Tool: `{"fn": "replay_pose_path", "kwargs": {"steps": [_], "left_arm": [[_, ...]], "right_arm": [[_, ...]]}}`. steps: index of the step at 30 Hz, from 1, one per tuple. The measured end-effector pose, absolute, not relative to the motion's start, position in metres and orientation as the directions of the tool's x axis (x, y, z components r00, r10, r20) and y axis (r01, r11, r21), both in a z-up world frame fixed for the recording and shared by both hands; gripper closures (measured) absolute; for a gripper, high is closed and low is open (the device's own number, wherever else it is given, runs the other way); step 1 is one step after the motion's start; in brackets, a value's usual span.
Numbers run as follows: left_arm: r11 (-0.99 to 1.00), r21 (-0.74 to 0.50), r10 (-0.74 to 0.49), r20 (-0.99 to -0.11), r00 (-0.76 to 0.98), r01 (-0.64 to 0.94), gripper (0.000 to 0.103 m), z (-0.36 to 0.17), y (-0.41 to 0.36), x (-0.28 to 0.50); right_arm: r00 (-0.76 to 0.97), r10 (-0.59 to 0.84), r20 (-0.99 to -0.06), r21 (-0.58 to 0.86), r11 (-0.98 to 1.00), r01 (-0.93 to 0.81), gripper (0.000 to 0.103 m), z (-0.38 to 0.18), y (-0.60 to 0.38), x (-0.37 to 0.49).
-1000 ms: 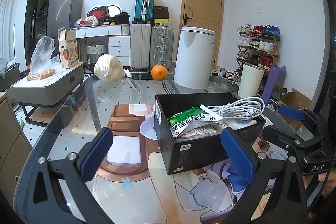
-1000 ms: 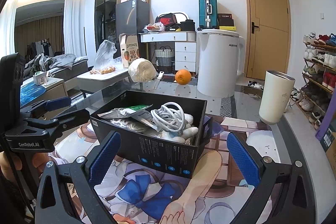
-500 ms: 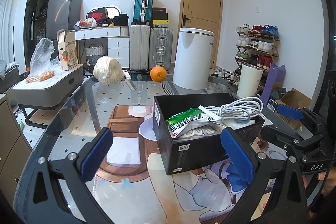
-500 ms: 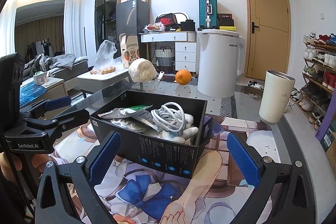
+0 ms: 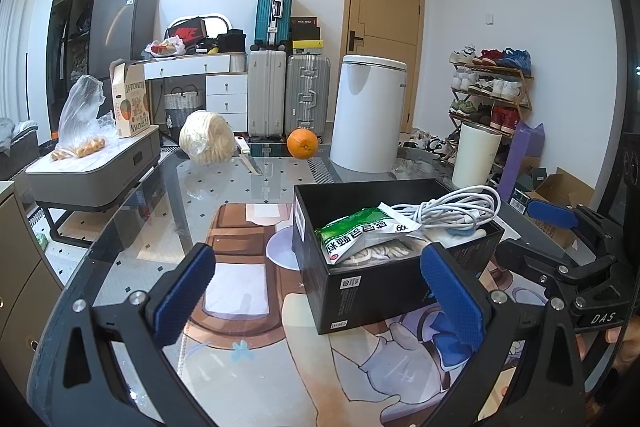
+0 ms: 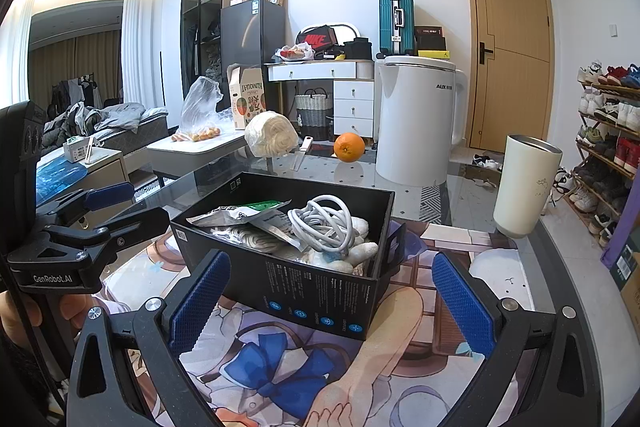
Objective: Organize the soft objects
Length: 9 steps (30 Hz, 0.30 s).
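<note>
Cluttered room behind, glass table (image 5: pixel 132 211) in front, with black box (image 6: pixel 304 287) mid-table already holding green packet (image 5: pixel 360 233), white cable coil (image 6: pixel 322 223) and pale soft items. Both left gripper (image 5: pixel 320 301) and right gripper (image 6: pixel 330 301) spread wide, empty, just short of box. Apparently near done; bagged noodle bundle (image 5: pixel 206 143) at far edge possibly left.

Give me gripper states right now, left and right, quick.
Left gripper: open, blue-padded fingers spread, holding nothing.
Right gripper: open, holding nothing, black cardboard box ahead.
</note>
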<state>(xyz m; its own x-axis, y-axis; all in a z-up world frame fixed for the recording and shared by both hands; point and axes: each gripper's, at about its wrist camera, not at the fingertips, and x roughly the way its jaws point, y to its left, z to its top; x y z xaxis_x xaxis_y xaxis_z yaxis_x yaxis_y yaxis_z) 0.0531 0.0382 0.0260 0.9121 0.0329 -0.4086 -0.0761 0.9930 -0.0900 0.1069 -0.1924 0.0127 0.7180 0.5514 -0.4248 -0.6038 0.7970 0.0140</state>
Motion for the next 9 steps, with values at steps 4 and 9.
{"fn": "replay_pose_path", "kwargs": {"steps": [4,9], "left_arm": [[0.993,-0.086,0.037,-0.408,0.912,-0.079,0.0,0.0259,0.039,0.0523],[0.993,-0.081,0.044,-0.405,0.913,-0.083,0.0,0.0263,0.0386,0.0523]], "right_arm": [[0.717,0.552,-0.424,0.015,0.797,-0.604,0.001,0.0127,-0.1924,0.1069],[0.718,0.551,-0.425,0.013,0.797,-0.604,0.001,0.0127,-0.1925,0.1068]]}}
